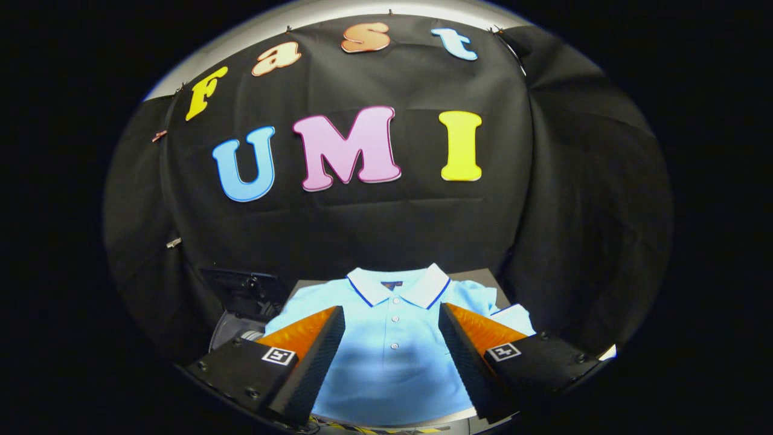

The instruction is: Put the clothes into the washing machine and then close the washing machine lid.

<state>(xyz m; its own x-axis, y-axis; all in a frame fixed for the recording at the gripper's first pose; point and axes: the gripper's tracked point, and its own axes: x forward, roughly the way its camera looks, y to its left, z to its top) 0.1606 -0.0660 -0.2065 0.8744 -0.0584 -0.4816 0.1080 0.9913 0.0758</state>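
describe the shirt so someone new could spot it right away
Start at the black cloth wall; at its foot a shirt lies flat, front up. It sits between and beyond the open gripper fingers. Pale blue polo, white collar edged in dark blue, a row of white buttons.

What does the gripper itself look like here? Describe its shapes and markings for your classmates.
The gripper has two wedge-shaped fingers that taper forward, with finely ribbed inner faces. Each sits on a blocky black base fastened with small screws, and each base carries a square black-and-white marker tag.
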